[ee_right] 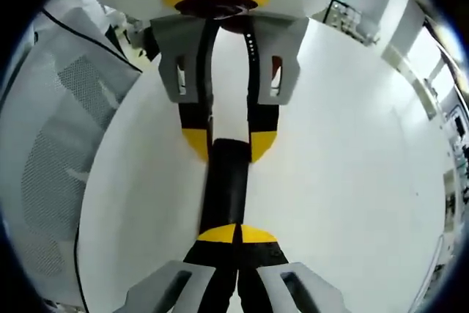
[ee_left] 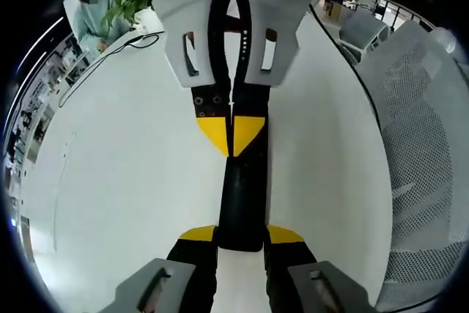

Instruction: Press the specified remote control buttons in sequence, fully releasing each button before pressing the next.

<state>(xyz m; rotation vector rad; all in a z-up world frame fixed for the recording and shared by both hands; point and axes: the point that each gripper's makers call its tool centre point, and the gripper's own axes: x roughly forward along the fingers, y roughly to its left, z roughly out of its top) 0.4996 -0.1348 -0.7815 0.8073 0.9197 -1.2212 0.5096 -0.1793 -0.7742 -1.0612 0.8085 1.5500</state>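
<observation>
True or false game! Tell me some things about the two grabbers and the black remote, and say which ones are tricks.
1. The left gripper holds the black remote between its jaws. True.
2. The right gripper has its jaws wide open. False: its yellow tips are shut together, at the remote's far end.
3. The table is white. True.
4. A red cable lies on the table. False: the cable is black.
5. A mesh chair stands beside the table. True.

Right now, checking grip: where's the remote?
Centre of the left gripper view: the remote sits between the jaws of the left gripper, the shut right gripper at its far end.
</observation>
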